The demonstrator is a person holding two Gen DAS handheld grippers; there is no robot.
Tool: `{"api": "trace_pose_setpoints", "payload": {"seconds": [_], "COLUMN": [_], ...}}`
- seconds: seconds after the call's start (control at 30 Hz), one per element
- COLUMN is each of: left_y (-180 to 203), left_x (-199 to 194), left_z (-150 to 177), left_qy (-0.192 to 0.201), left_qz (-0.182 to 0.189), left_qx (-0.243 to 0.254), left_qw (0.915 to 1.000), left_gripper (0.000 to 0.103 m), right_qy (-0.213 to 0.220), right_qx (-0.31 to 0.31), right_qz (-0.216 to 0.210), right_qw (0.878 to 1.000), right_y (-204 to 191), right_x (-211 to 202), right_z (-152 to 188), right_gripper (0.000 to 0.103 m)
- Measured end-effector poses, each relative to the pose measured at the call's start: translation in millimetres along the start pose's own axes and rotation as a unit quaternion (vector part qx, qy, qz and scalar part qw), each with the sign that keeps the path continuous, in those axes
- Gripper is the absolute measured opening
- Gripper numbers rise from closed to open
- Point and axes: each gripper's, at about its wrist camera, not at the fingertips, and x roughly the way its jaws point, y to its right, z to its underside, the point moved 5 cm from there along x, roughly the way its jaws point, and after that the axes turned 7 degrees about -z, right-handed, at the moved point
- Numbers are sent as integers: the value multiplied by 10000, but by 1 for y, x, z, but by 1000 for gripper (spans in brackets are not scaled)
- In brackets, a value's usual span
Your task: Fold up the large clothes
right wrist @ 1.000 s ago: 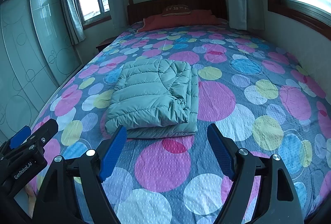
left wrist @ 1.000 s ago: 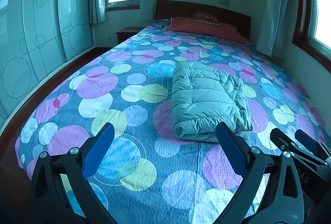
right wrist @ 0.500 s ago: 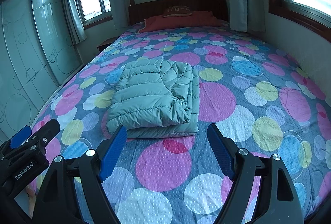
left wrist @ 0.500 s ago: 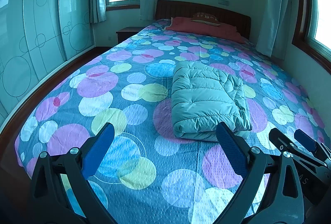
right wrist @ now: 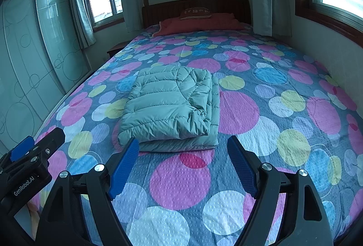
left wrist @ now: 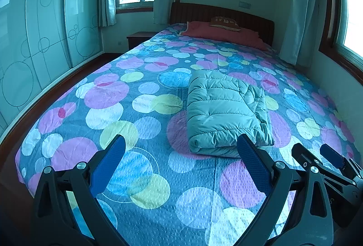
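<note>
Folded jacket (left wrist: pixel 223 114) is lying on bed (left wrist: pixel 145 123); both tongs (left wrist: pixel 181 162) (right wrist: pixel 182 164) are being held wide apart, empty; loose cuff should be tucked.

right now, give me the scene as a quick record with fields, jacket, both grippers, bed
jacket: teal puffer jacket, folded into a compact bundle, lying on the bedspread
left gripper: left gripper open, holding nothing, short of the jacket
right gripper: right gripper open, holding nothing, short of the jacket's near edge
bed: polka-dot bedspread; red pillow at the headboard
fold status: looks finished
</note>
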Motion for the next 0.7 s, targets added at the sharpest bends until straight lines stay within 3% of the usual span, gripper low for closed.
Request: {"api": "trace_pose_setpoints", "payload": {"seconds": [0.37, 0.47, 0.7], "left_y": [-1, -1, -4], "left_x": [-5, -5, -5], "left_z": [-4, -5, -6], "left_qy": [121, 101, 127], "left_qz": [-7, -163, -66], "left_qx": [42, 41, -68], "left_qw": [9999, 9998, 9999], "left_gripper": [98, 98, 98], "right_qy": [9, 8, 3], "right_qx": [-5, -6, -6], "right_qz": [5, 3, 0], "right_qw": [10000, 10000, 10000], "right_y": [-1, -1, -1], "right_x": [0, 0, 0], "right_z": [0, 0, 2], "right_gripper": [79, 79, 79]}}
